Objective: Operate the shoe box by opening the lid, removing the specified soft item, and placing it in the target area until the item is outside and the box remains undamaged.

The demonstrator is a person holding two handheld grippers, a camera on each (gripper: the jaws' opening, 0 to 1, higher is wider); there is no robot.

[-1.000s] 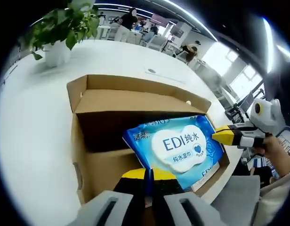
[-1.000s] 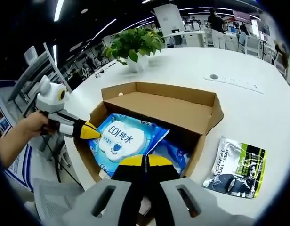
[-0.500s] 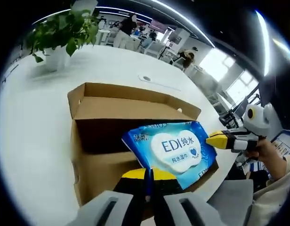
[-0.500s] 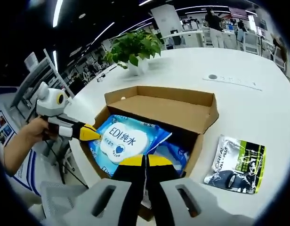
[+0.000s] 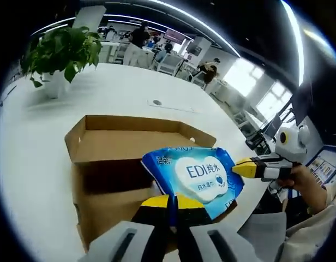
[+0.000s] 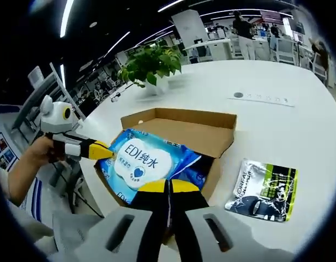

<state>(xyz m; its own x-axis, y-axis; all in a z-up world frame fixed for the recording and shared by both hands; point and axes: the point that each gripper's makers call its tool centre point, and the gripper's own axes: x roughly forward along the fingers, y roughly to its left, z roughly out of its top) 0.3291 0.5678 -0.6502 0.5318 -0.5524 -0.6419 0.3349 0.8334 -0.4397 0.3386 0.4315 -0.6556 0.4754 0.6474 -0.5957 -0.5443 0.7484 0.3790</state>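
Lying tilted over the shoe box (image 5: pixel 102 158), wipes pack (image 5: pixel 195 176).

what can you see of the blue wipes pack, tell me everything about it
The blue wipes pack is a soft, glossy plastic pouch with a white cloud-shaped label reading EDI, a small blue heart and Chinese print. It is tilted, raised above the open cardboard box. The left gripper is shut on one edge, and the right gripper is shut on the opposite edge. In the right gripper view, more blue packaging lies in the box beneath it.

Left gripper (image 5: pixel 172 203) black with yellow tips, grey base (right gripper (image 6: pixel 168 188) identical), pale sleeve (image 5: pixel 315 229)
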